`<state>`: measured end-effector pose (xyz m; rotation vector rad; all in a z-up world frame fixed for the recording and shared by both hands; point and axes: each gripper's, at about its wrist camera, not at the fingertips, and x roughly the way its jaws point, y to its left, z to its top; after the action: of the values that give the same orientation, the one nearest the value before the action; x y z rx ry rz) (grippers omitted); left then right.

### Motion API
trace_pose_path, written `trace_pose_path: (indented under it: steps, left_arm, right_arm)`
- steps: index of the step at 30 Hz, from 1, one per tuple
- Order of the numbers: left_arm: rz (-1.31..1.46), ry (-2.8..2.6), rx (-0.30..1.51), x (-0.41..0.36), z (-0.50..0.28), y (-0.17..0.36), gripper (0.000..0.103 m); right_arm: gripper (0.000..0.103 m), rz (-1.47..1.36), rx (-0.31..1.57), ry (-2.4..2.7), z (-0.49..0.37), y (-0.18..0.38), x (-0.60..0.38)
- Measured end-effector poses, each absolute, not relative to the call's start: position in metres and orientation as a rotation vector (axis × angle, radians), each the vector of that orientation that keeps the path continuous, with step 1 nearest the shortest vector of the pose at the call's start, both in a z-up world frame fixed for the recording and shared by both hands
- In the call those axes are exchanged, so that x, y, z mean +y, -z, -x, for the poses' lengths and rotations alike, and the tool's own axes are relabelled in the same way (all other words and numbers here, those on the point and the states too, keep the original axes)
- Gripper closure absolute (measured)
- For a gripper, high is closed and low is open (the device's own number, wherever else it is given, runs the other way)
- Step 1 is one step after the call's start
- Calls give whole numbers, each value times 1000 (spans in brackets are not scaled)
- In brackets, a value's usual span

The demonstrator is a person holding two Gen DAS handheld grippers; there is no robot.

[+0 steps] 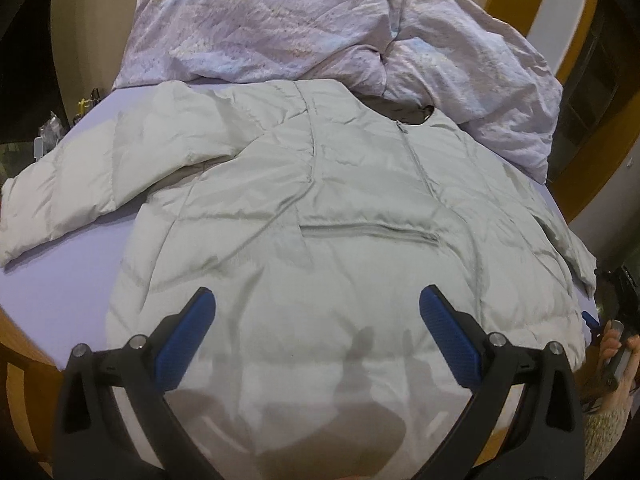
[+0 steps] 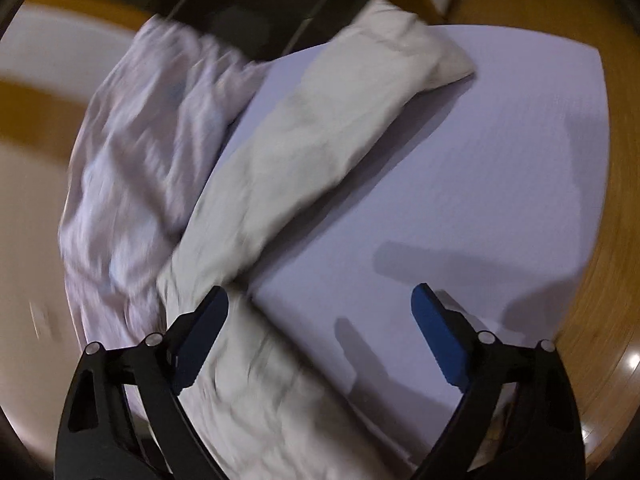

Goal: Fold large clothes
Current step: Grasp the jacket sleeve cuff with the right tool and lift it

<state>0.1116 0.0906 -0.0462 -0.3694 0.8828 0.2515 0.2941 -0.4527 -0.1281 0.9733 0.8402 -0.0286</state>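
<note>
A pale grey puffer jacket (image 1: 320, 208) lies spread flat, front up, on a lavender bed sheet (image 1: 80, 276), with one sleeve (image 1: 72, 188) stretched to the left. My left gripper (image 1: 318, 308) is open and empty, hovering above the jacket's lower hem. In the right wrist view, which is blurred, a jacket sleeve (image 2: 320, 136) runs diagonally across the sheet (image 2: 500, 160). My right gripper (image 2: 320, 308) is open and empty above the near part of that sleeve. The right gripper also shows at the right edge of the left wrist view (image 1: 592, 320), held in a hand.
A crumpled pinkish patterned duvet (image 1: 320, 28) lies behind the jacket and shows in the right wrist view (image 2: 140, 168) left of the sleeve. A wooden bed frame (image 1: 24, 376) edges the mattress. Wooden floor (image 2: 600, 320) lies to the right.
</note>
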Motion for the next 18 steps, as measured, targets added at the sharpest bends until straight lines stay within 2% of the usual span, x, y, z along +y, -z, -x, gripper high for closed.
trace_pose_path:
  steps: [14,17,18]
  left_arm:
    - [343,-259,905,113,-152,54,2]
    - [350,-263,913,120,-155,58,2]
    - [352,-265,915,122,-155,59,2]
  right_arm:
    - [40,-1067,743,219,-347,146,-516]
    - [53,-1023,747,264,-356,145,-516]
    - [63,-1001,754,279,-359,145,-516]
